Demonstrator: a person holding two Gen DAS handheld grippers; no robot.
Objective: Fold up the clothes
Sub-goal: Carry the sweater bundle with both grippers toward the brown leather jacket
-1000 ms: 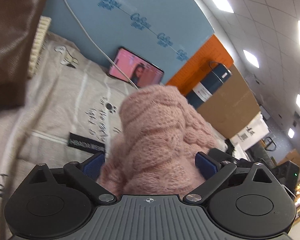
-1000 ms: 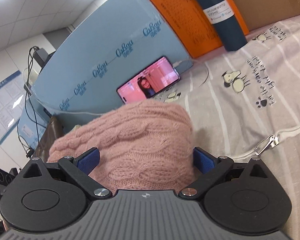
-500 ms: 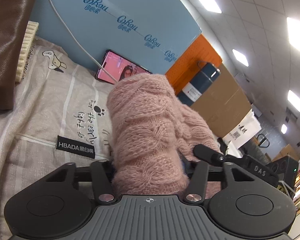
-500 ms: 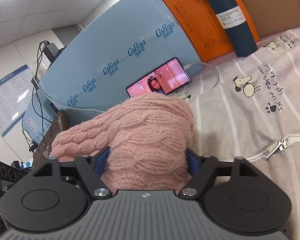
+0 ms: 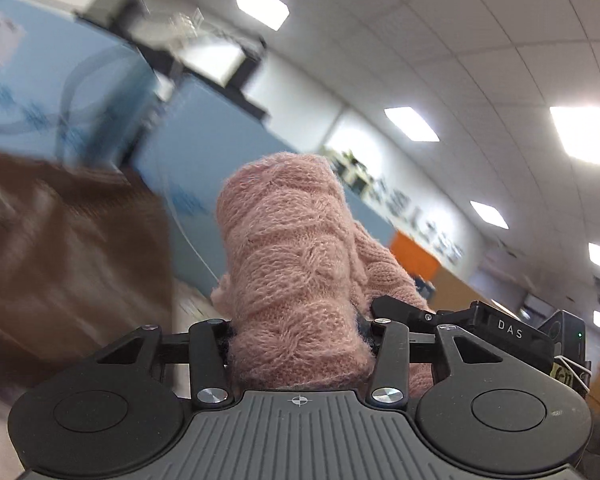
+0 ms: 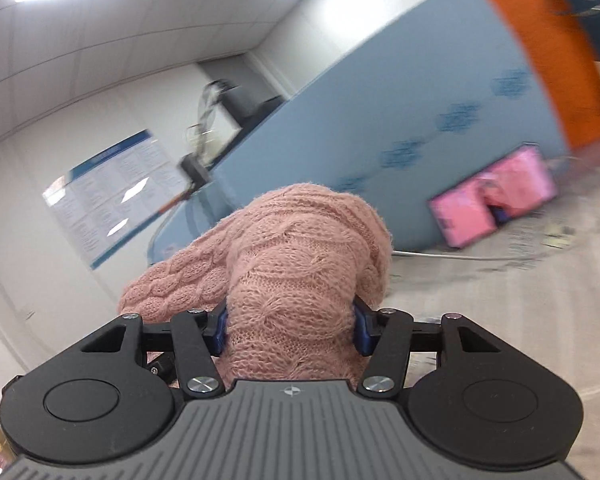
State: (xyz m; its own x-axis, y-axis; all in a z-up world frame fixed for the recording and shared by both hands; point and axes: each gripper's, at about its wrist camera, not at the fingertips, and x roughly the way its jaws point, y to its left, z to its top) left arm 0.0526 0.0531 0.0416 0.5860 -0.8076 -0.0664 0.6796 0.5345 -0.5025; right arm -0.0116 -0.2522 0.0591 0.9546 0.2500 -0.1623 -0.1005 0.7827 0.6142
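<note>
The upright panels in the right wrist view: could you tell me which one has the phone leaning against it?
The light blue panel with the dark blue logos: the pink-screened phone leans at its foot. The orange panel beside it has none.

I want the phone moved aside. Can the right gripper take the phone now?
Probably not: the right gripper is shut on the pink sweater, so its fingers are occupied; the phone lies beyond.
</note>
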